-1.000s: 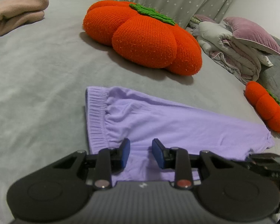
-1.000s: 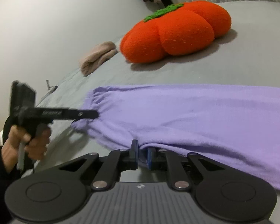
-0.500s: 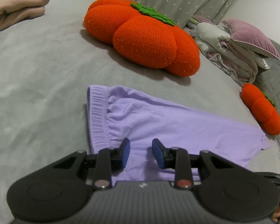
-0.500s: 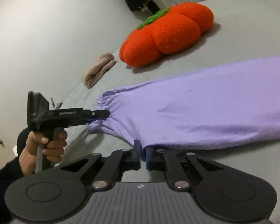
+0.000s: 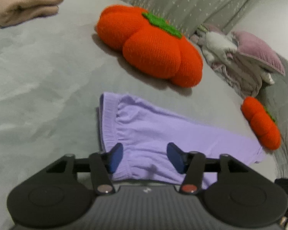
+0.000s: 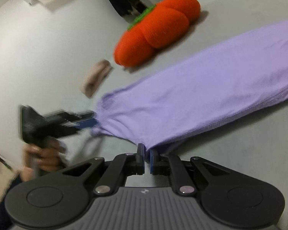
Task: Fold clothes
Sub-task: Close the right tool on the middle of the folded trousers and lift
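Lilac knit, that is the garment in play: the purple trousers (image 5: pixel 163 134) lie stretched out on the grey bedspread (image 5: pixel 38 88), just in front of the big orange pumpkin cushion (image 5: pixel 149 48), waistband end away from the small pumpkin cushion (image 5: pixel 261 123). The right gripper (image 6: pixel 146 154) has its tongs pressed together on the near edge of the fabric, lifting it a touch off the bed, on the near side from the big cushion. The left gripper (image 5: pixel 145 158) shows its blue pads spread wide in its own view, hovering over the waistband area with no cloth between them; in the right view it sits at the waistband corner, blurred, so contact there I cannot tell. Judging by this, a fold along the length is under way or being set up. To do it well, keep the pinched edge taut, carry it level toward the far edge nearest the big cushion, match seams, and let the open tongs pin the waistband so nothing drags
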Available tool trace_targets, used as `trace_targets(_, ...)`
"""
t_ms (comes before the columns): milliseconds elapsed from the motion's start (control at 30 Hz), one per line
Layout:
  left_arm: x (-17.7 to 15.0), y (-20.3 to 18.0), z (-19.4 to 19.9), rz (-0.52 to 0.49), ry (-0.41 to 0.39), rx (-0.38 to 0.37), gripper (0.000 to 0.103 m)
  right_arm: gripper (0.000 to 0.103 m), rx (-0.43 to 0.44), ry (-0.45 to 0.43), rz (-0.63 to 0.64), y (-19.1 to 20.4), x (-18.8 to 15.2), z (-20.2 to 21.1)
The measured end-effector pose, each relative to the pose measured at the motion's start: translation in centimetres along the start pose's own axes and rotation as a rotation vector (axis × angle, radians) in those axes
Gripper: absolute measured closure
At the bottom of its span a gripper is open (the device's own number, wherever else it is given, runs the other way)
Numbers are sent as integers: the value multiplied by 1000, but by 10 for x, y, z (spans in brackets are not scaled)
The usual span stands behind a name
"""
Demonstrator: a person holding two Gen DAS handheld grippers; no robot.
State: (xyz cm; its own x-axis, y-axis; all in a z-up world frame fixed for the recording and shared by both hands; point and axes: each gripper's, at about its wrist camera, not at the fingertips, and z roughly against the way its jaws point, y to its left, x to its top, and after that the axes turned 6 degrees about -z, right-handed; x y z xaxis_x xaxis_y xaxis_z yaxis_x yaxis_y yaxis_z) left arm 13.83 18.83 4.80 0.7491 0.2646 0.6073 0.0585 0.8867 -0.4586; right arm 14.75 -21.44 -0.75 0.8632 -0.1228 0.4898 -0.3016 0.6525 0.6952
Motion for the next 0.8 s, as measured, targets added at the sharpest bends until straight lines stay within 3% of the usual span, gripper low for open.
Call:
trace_targets(67, 1, -2, 12, 21, -24, -2, 47, 90, -7, -34, 2, 2, -2, 0)
trace_targets(133, 1, 1, 17, 98, -26, 17, 46, 80, -18, -64, 10, 7, -3, 3)
trace_targets(167, -3, 5, 16, 179, -6, 35, 46, 74, -38, -70, 41, 12, -6, 2)
trace_targets(233, -14, 14, 14, 356, 38, 59, 46, 72, -79, -82, 103, 22, -11, 1)
trace_targets(333, -34, 15, 6, 504, 62, 61, 46, 72, -124, -96, 171, 30, -19, -3)
trace_targets(400, -32, 15, -2, 491, 32, 98, 46, 74, -130, -112, 168, 28, -21, -3)
trace_targets(433, -32, 17, -4, 500, 17, 99, 46, 79, -132, -121, 152, 27, -21, -3)
trace_targets(467, -32, 18, -7, 509, 3, 99, 46, 90, -135, -129, 136, 26, -21, -3)
trace_targets(533, -31, 21, -11, 525, -26, 101, 47, 94, -140, -138, 106, 23, -20, -2)
trace_targets(567, -31, 18, -13, 502, -37, 124, 52, 96, -133, -140, 89, 21, -20, -1)
trace_targets(600, -31, 15, -15, 479, -48, 146, 69, 96, -126, -141, 69, 18, -19, 1)
trace_targets(633, -31, 14, -15, 469, -54, 165, 79, 97, -118, -141, 50, 16, -19, 3)
trace_targets(800, -32, 11, -8, 459, -90, 216, 82, 97, -89, -148, 13, 17, -17, 12)
